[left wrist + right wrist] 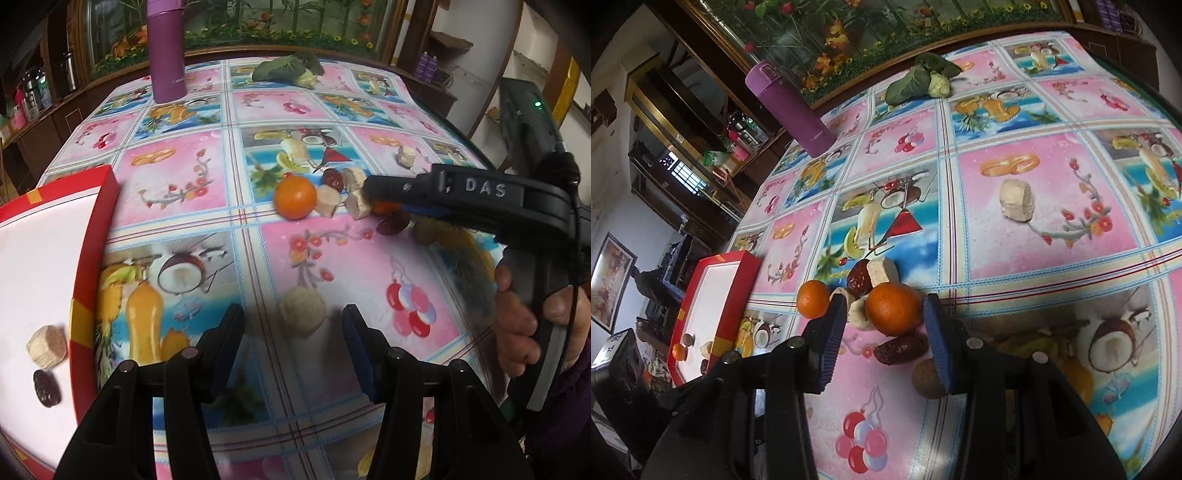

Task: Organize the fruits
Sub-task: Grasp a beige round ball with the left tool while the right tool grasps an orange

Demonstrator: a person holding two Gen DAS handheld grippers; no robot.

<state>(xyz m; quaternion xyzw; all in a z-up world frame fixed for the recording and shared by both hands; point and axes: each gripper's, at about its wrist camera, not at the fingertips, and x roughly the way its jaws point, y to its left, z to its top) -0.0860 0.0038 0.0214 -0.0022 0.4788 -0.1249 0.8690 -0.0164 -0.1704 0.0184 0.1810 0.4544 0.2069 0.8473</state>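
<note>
Two oranges (893, 308) (813, 299) sit mid-frame in a cluster with pale cut chunks (882, 272) and dark red dates (901, 349). Red tray (92, 236) at left edge holds a chunk (47, 346) and a date (47, 387).

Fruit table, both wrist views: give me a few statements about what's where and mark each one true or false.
1. The right hand-held gripper is open around an orange. True.
2. The purple bottle lies on its side. False: it stands upright on the table.
3. The red tray already holds a dark date. True.
4. The left hand-held gripper is shut on a fruit. False: it is open, with a round beige piece on the table between its fingers.
5. The leafy vegetable lies in the tray. False: it lies at the table's far end.
</note>
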